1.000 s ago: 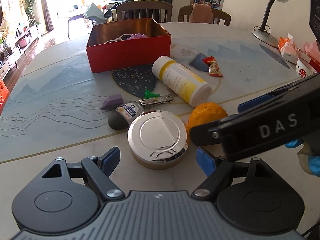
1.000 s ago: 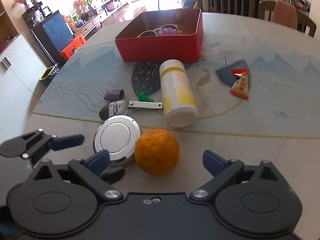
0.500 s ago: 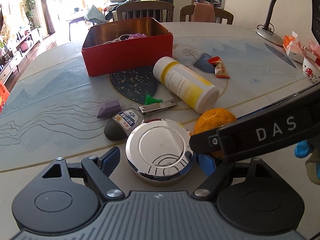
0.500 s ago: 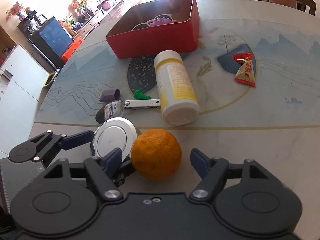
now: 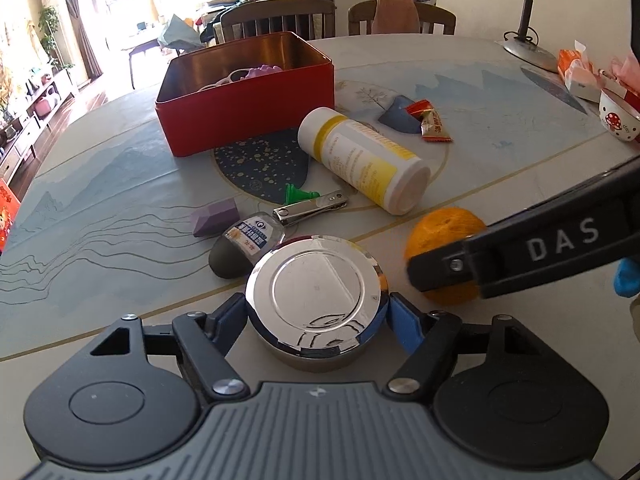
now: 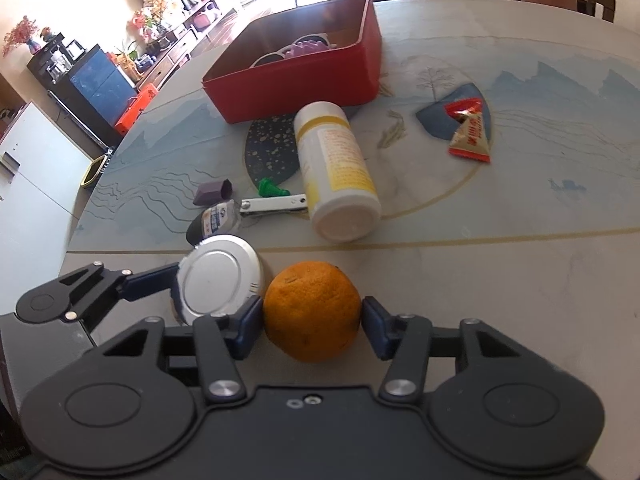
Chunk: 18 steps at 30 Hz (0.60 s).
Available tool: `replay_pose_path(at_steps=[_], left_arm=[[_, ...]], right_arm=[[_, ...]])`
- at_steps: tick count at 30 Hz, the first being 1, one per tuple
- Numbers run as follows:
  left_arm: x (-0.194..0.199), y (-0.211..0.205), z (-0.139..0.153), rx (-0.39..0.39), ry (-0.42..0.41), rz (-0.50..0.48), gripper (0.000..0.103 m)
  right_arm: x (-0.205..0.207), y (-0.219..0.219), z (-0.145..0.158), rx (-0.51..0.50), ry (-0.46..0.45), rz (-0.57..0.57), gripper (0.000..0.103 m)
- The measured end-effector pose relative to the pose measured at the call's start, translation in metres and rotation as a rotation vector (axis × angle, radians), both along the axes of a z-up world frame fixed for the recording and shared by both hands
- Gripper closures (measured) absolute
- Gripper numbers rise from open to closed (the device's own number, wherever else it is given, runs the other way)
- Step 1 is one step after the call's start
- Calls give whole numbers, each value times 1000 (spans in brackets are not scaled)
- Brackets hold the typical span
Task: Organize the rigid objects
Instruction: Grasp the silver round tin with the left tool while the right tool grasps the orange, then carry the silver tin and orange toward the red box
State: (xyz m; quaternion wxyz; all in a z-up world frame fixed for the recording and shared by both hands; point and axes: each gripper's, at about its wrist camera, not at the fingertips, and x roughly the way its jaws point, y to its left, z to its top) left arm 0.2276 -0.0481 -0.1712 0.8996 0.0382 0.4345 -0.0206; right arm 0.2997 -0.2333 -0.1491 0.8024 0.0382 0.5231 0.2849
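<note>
My left gripper (image 5: 316,316) is shut on a round silver tin (image 5: 316,284) that rests on the table near its front edge. My right gripper (image 6: 312,314) is shut on an orange (image 6: 312,310) just right of the tin (image 6: 218,280). The orange (image 5: 444,236) also shows in the left wrist view, partly hidden by the right gripper's finger. A red box (image 5: 248,92) holding sunglasses and a purple item stands at the back. A white and yellow bottle (image 5: 360,156) lies on its side in front of it.
Between the tin and the box lie a nail clipper (image 5: 310,208), a green piece (image 5: 296,194), a purple block (image 5: 214,216) and a small dark bottle (image 5: 240,246). A red snack packet (image 5: 430,120) lies to the right. A lamp (image 5: 532,36) and a bowl (image 5: 618,116) stand at the far right.
Both grippers moved forward and closed: the left one onto the silver tin, the right one onto the orange. Both were open one second ago.
</note>
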Motion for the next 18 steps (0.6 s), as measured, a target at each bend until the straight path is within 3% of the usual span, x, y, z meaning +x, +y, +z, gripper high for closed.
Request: replay_pose_path(at_steps=[10, 18], left_arm=[[-14, 16, 15, -52, 2, 38, 27], [-24, 29, 43, -76, -38, 90, 27]], right_arm=[[-16, -16, 5, -33, 12, -39, 50], [-27, -18, 36, -22, -82, -23, 50]])
